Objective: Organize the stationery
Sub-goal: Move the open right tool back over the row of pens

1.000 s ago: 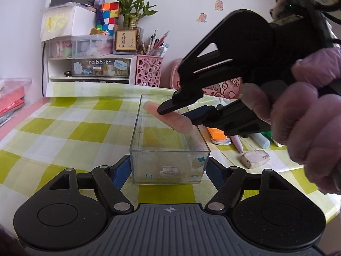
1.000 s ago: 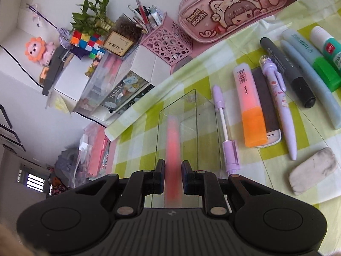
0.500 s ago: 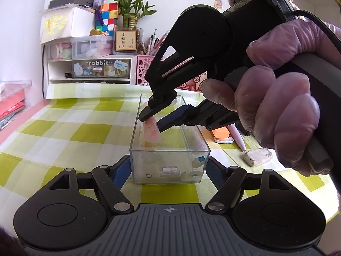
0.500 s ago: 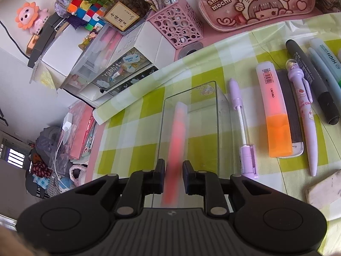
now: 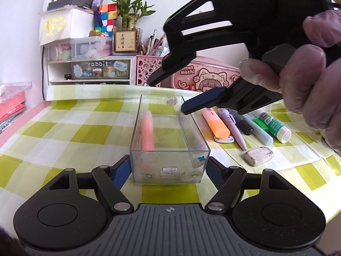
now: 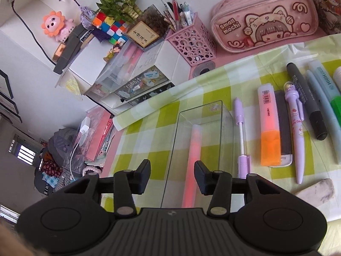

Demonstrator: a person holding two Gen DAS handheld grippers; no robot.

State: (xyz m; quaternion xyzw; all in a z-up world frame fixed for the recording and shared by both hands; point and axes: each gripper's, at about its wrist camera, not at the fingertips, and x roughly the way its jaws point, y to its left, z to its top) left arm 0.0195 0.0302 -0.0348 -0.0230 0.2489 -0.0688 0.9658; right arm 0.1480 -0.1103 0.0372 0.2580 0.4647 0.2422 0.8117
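- The pink pen point(image 5: 147, 131) lies flat inside the clear box point(image 5: 169, 170), along its left wall, long axis running with the box's length, away from the left camera; its pale end points to the far end, toward the drawers, seen from the right wrist
- The left gripper point(image 5: 169, 170) is clamped on the near end of the clear box, its blue pads pressed on both side walls
- The right gripper point(image 6: 172, 176) has just been opening; its jaws stand apart above the box with nothing gripped, the pink pen lying free below them
- A gloved hand point(image 5: 307, 81) carries that gripper over the box's right rim
- Just right of the box, on the checked cloth point(image 5: 64, 132), lie a lilac pen point(image 6: 242, 137), an orange highlighter point(image 6: 269, 128), a purple character pen point(image 6: 295, 132), a black marker point(image 6: 307, 102), a glue stick point(image 5: 273, 125) and a worn eraser point(image 5: 259, 155)
- All lie roughly parallel to the box; something faint sits along the box's right inner wall, possibly a reflection
- A pink pencil case point(image 6: 264, 17) and pink pen cup point(image 6: 191, 42) stand behind
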